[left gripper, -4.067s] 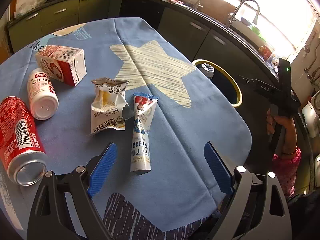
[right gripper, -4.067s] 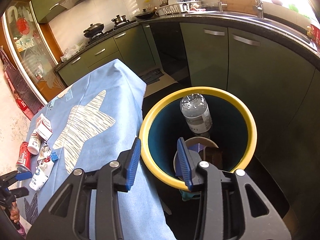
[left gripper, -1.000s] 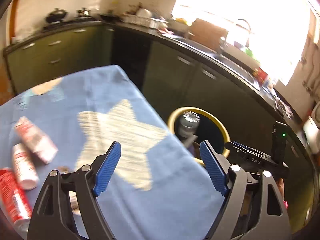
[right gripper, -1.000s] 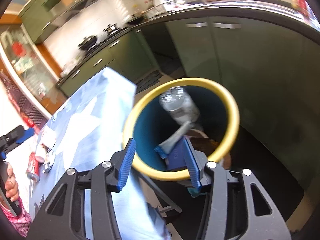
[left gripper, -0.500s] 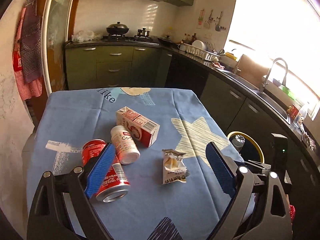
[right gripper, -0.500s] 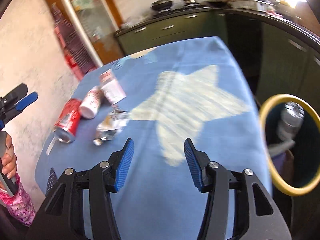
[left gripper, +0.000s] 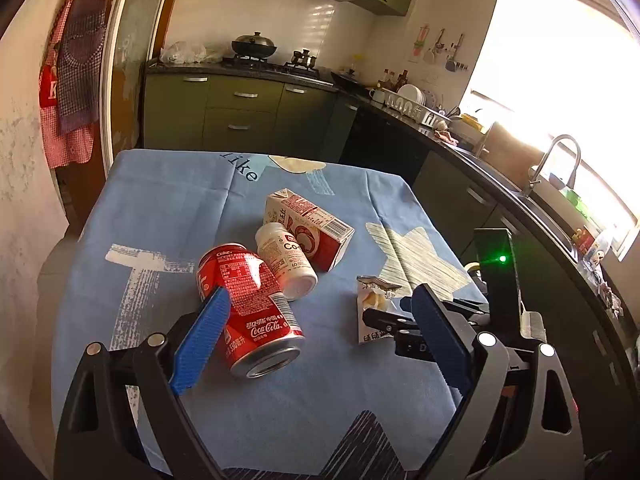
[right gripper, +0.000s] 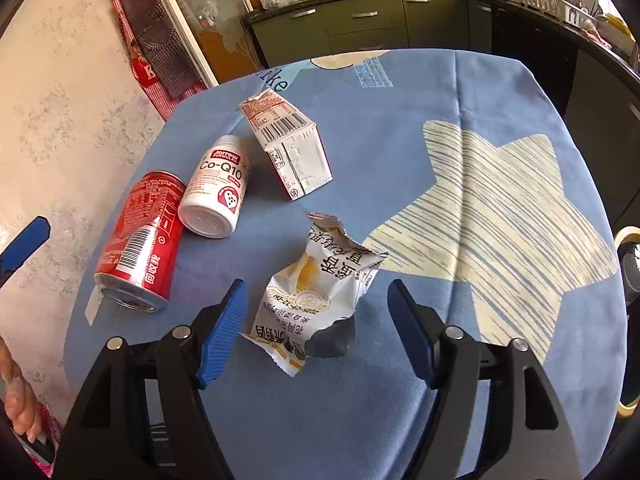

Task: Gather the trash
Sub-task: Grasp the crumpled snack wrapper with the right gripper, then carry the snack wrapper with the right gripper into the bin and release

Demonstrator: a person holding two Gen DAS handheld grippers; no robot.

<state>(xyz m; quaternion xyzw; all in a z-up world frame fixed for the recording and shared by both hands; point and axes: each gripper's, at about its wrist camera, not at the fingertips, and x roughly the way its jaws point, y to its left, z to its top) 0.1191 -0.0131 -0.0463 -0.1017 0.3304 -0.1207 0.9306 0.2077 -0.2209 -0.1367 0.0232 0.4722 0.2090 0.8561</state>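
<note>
Since the earlier frame we have swung the right gripper (right gripper: 316, 326) away from the yellow-rimmed bin (right gripper: 625, 236) to the torn snack wrapper (right gripper: 320, 292) on the blue tablecloth (right gripper: 440, 92), jaws spread to straddle it. Left gripper (left gripper: 320, 336) hovers open above the Coca-Cola can (left gripper: 250, 306).

On the blue-clothed table (right gripper: 460, 92) lie can (right gripper: 140, 240), bottle (right gripper: 218, 188), carton (right gripper: 290, 146), and seemingly empty wrapper (right gripper: 316, 292).
</note>
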